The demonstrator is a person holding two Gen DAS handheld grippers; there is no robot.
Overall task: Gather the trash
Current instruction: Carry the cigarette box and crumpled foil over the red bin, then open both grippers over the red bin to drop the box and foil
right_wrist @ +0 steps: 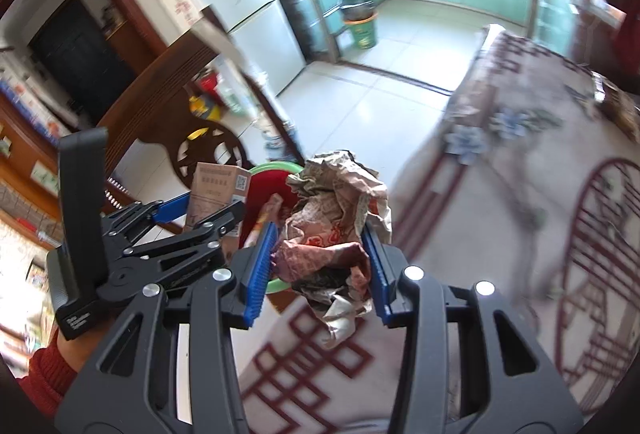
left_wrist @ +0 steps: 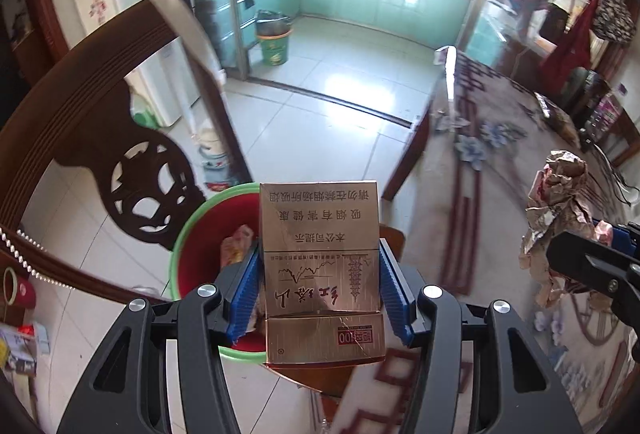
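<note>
My left gripper (left_wrist: 318, 290) is shut on a gold cigarette box (left_wrist: 320, 258) and holds it over a red bin with a green rim (left_wrist: 188, 234); a wrapper lies inside the bin. My right gripper (right_wrist: 320, 270) is shut on a crumpled paper wad (right_wrist: 336, 218), held beside the same bin (right_wrist: 276, 170). The paper wad (left_wrist: 556, 210) and the right gripper (left_wrist: 592, 262) show at the right edge of the left wrist view. The left gripper (right_wrist: 208, 206) with the box (right_wrist: 216, 190) shows at left in the right wrist view.
A carved wooden chair (left_wrist: 132, 162) stands left of the bin. A table with a patterned cloth (left_wrist: 500, 162) fills the right side. A green waste bin (left_wrist: 274, 42) stands on the tiled kitchen floor beyond. A fridge (right_wrist: 248, 14) stands at the far left.
</note>
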